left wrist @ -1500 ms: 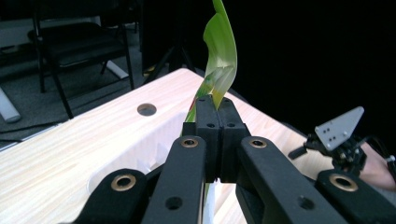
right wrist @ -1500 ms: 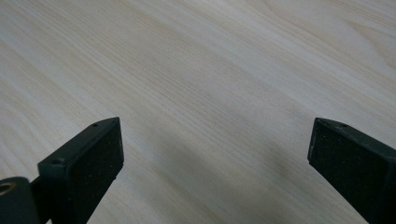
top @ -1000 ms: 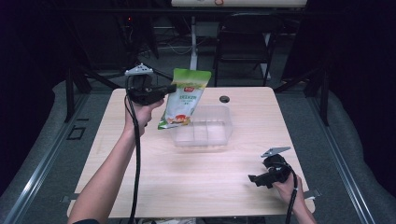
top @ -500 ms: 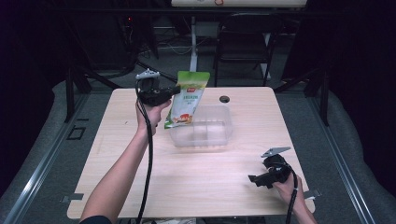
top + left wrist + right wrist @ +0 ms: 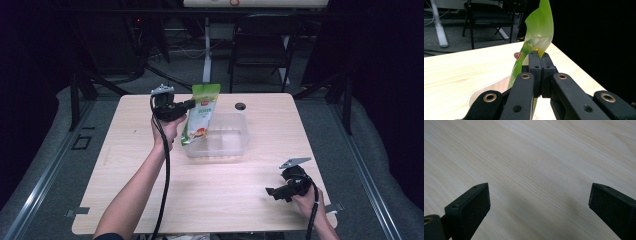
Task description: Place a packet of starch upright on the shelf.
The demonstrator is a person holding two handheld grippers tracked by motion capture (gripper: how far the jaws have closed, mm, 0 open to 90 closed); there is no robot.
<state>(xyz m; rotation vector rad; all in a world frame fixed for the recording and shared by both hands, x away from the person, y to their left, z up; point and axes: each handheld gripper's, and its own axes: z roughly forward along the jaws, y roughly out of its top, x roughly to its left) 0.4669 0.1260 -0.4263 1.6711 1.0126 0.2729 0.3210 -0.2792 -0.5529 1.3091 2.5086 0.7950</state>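
The left gripper (image 5: 192, 105), clamping the flat green snack pouch (image 5: 201, 114), is sinking toward the clear plastic tub (image 5: 235, 145) mid-table (likely about to drop it in); the right gripper (image 5: 272, 192) is idling wide-jawed, near right.

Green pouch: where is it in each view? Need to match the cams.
High view: green pouch sits upper centre, hanging tilted from the left tongs above the clear tub.
Left gripper view: pouch rises up the centre, its edge pinched between the closed jaws.
Right gripper view: wooden table between the open jaws, no pouch.
Shared landmark: the table's light wood grain.
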